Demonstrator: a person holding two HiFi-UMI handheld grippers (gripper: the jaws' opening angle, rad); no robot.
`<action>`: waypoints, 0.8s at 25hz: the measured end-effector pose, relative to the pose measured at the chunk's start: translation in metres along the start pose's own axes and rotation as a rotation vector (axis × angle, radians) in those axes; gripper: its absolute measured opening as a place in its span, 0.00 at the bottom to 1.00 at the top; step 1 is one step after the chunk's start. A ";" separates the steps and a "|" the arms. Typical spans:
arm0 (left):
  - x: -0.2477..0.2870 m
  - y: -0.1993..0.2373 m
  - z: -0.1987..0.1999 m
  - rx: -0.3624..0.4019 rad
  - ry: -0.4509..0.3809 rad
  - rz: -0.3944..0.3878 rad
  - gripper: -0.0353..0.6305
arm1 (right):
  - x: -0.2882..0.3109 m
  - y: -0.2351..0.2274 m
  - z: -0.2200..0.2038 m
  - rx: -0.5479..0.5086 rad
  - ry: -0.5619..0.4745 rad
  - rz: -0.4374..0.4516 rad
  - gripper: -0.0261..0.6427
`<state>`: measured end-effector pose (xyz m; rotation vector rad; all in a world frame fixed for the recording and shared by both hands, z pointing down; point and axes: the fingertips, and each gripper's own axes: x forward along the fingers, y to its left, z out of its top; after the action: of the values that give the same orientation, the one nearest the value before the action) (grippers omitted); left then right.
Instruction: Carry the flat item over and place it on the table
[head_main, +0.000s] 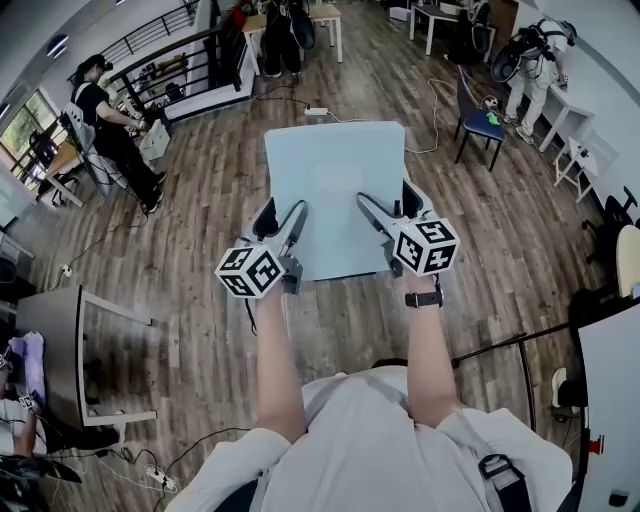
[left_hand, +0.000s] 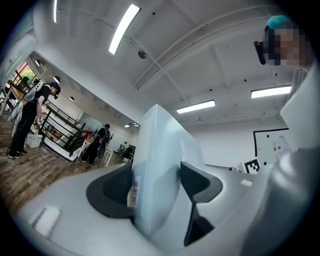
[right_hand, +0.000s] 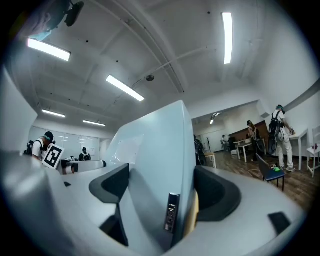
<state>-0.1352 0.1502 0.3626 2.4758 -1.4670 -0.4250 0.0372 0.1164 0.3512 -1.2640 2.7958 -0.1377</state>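
Both are clamped on: the left gripper (head_main: 283, 216) and right gripper (head_main: 392, 203) each pinch a near edge of the flat item (head_main: 335, 190), which hangs level above the wooden floor (head_main: 200, 190). The trick now is an equal squeeze and matched height, so it can't twist or slip. Only the head view shows that level carry, and only the left gripper view catches the barcode label (left_hand: 133, 192) on its edge.

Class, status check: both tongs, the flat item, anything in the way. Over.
Left tongs, right tongs: both shut on flat panel, near edge. Panel roughly level over wood floor. Power strip on floor ahead.
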 end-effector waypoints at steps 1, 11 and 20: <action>-0.001 0.003 0.000 -0.003 -0.001 0.001 0.50 | 0.002 0.002 -0.001 0.002 0.002 -0.001 0.65; 0.003 0.029 -0.009 -0.019 0.005 0.014 0.50 | 0.026 0.001 -0.017 -0.004 -0.010 0.009 0.65; 0.107 0.093 -0.008 -0.012 0.003 0.039 0.50 | 0.125 -0.079 -0.022 0.028 -0.001 0.020 0.65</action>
<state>-0.1586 0.0126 0.3882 2.4334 -1.5047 -0.4211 0.0112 -0.0280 0.3782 -1.2289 2.7947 -0.1745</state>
